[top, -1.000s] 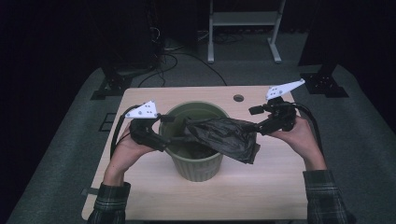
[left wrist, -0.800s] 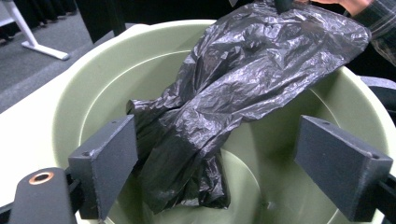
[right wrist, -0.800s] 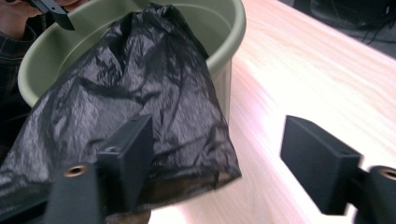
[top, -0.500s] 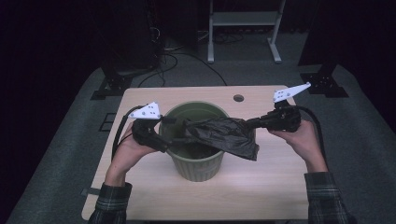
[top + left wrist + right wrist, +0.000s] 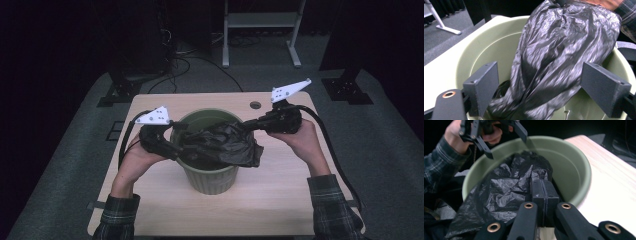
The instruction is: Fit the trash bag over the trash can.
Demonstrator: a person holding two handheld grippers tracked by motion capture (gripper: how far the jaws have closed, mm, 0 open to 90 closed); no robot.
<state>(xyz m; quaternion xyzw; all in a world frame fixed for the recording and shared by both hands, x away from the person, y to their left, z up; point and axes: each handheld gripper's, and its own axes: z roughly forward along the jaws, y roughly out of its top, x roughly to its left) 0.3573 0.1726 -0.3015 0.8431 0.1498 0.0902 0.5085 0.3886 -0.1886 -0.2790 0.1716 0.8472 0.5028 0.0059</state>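
Observation:
A green bin (image 5: 210, 181) stands mid-table with a crumpled black bag (image 5: 226, 145) draped over its mouth and right rim. My right gripper (image 5: 250, 125) reaches in from the right and is shut on the bag's edge; in the right gripper view its jaws (image 5: 544, 188) pinch the black film (image 5: 501, 187) over the bin (image 5: 580, 170). At the bin's left rim my left gripper (image 5: 182, 146) is open. Its jaws (image 5: 541, 75) stand wide on either side of the bag (image 5: 559, 47) without pressing it, above the bin's inner wall (image 5: 486, 47).
The wooden table (image 5: 285, 195) has bare surface in front of and beside the bin, and a small round grommet (image 5: 255, 105) behind it. On the dark floor beyond are cables (image 5: 192, 55), a white-legged stand (image 5: 260, 22) and black stand feet (image 5: 117, 92).
My right gripper has closed on the bag's edge, swung out right, then come back toward the bin, with the bag stretched across the rim. The left gripper stayed put.

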